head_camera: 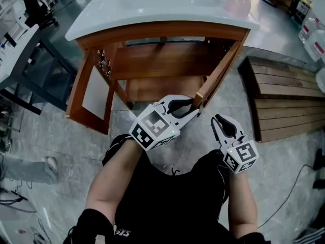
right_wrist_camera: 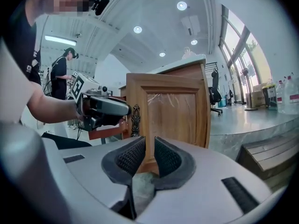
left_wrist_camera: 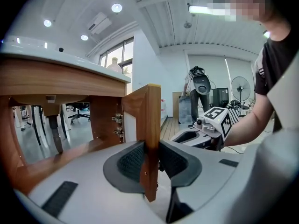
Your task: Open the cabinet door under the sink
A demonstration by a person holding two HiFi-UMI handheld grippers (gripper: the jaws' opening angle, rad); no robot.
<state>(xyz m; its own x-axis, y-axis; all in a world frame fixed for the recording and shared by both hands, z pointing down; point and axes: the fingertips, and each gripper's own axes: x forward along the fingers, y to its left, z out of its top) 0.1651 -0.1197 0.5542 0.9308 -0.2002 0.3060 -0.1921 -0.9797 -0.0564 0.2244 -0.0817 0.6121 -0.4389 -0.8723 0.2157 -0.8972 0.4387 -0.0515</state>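
Observation:
The wooden cabinet under the white sink (head_camera: 162, 4) has both doors swung out. The right door (head_camera: 219, 74) stands edge-on toward me. My left gripper (head_camera: 192, 105) is shut on that door's free edge; in the left gripper view the door (left_wrist_camera: 147, 111) sits between the left gripper's (left_wrist_camera: 150, 160) pads, and both press on it. My right gripper (head_camera: 217, 120) hangs just right of the door, near its lower end, and touches nothing. In the right gripper view its jaws (right_wrist_camera: 148, 148) show a narrow gap with nothing in it, facing the door panel (right_wrist_camera: 173, 111) and the left gripper (right_wrist_camera: 105, 107).
The cabinet's left door (head_camera: 92, 93) stands open at the left. A slatted wooden platform (head_camera: 284, 100) lies on the floor at the right. A desk (head_camera: 15, 50) is at far left, a cable (head_camera: 294, 187) trails on the floor, and another person (right_wrist_camera: 58, 78) stands behind.

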